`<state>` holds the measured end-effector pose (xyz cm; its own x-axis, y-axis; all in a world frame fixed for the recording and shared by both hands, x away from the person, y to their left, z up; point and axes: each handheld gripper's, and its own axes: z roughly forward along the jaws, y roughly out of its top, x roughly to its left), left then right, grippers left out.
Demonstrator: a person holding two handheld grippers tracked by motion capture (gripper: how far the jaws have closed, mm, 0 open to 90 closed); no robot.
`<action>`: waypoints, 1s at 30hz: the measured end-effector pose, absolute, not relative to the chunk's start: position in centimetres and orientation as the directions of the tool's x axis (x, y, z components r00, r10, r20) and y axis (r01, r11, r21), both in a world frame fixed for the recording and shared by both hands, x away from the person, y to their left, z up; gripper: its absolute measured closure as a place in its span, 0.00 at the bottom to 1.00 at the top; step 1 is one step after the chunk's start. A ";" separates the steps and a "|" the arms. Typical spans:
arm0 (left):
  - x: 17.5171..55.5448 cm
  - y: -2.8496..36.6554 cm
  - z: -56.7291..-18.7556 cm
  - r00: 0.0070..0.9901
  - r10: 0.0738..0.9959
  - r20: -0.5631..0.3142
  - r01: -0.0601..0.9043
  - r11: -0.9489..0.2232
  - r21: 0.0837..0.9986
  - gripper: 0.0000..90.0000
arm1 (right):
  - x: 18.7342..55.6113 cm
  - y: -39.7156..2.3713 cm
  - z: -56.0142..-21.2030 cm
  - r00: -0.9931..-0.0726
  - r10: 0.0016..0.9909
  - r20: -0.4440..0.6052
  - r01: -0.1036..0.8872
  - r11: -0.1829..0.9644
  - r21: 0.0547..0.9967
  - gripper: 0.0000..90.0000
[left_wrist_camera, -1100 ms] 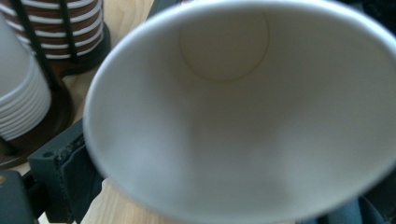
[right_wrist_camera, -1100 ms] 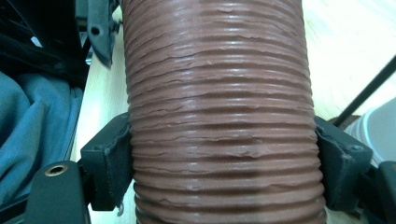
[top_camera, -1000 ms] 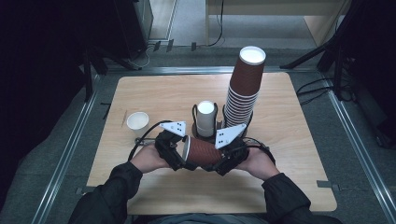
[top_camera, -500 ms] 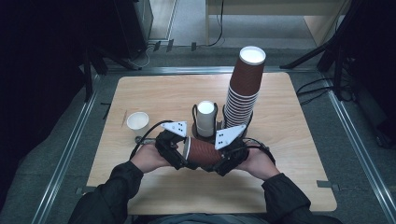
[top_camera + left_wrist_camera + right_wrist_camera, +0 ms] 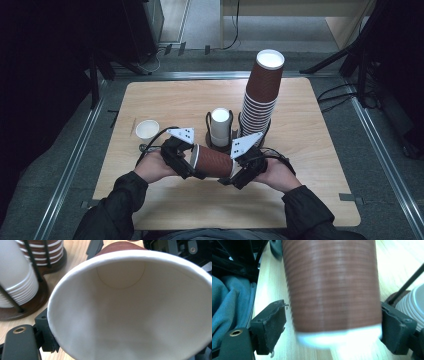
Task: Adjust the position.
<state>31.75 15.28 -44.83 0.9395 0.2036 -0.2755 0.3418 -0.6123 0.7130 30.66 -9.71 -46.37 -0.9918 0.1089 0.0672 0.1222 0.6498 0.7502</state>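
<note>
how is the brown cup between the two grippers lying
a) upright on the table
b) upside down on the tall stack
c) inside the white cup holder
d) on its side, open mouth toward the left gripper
d: the brown cup lies sideways between the left gripper and the right gripper, and the left gripper view looks into its white inside.

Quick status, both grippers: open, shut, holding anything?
Left gripper: shut on the brown cup at its rim end.
Right gripper: cup between the jaws; grip cannot be told.

Both forearms come in low and meet over the near bench edge. The left tool [image 5: 192,161] has just been closing on the lying ribbed brown paper cup [image 5: 214,161]; the right tool [image 5: 235,172] flanks its base.
</note>
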 end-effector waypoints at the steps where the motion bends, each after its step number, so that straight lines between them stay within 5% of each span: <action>1: 31.8 15.5 -44.7 0.941 0.206 -0.267 0.337 -0.620 0.708 0.13 | 30.7 -9.8 -46.4 -0.990 0.112 0.081 0.135 0.652 0.746 0.18; 16: 32.0 17.4 -43.7 0.943 0.253 -0.218 0.332 -0.641 0.692 0.13 | 31.2 -10.4 -46.9 -0.983 0.160 0.086 0.173 0.680 0.713 0.18; 30: 32.1 15.6 -44.5 0.953 0.271 -0.136 0.300 -0.779 0.551 0.12 | 31.3 -10.4 -47.3 -0.981 0.177 0.074 0.179 0.700 0.692 0.18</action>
